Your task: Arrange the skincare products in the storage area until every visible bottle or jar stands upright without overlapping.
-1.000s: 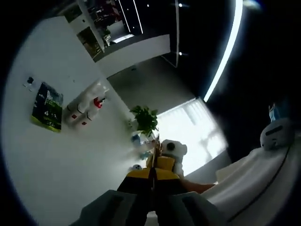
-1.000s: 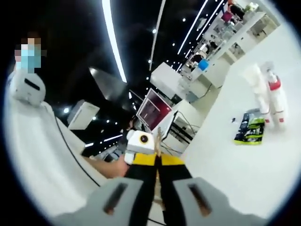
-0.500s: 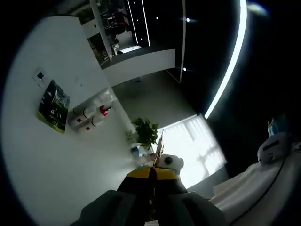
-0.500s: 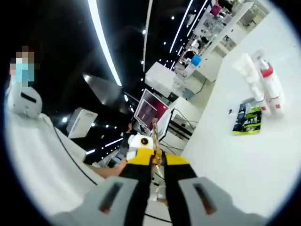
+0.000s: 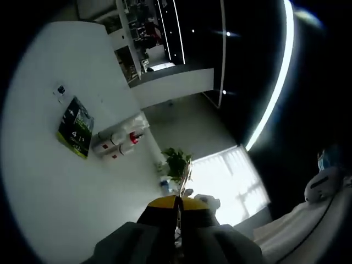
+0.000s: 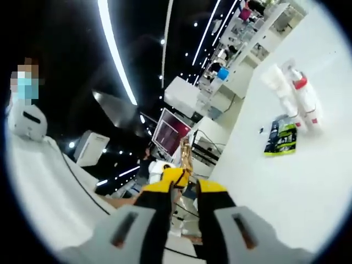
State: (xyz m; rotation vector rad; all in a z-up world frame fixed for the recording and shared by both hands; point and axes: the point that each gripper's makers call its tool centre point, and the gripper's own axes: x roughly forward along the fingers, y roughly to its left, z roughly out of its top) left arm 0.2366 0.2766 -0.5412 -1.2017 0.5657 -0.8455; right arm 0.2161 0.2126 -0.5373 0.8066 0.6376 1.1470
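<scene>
Smooth matt white table

Counted on the white table: two white bottles, side by side at about two o'clock in the right gripper view, one with a red collar. One green-and-black sachet just below them. One small dark item beside the sachet, too small to identify. One potted plant near the centre of the left gripper view.

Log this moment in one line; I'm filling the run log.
stage: approach | left gripper: shut, empty | right gripper: slightly open | white bottles, green-black sachet: untouched on white table
</scene>
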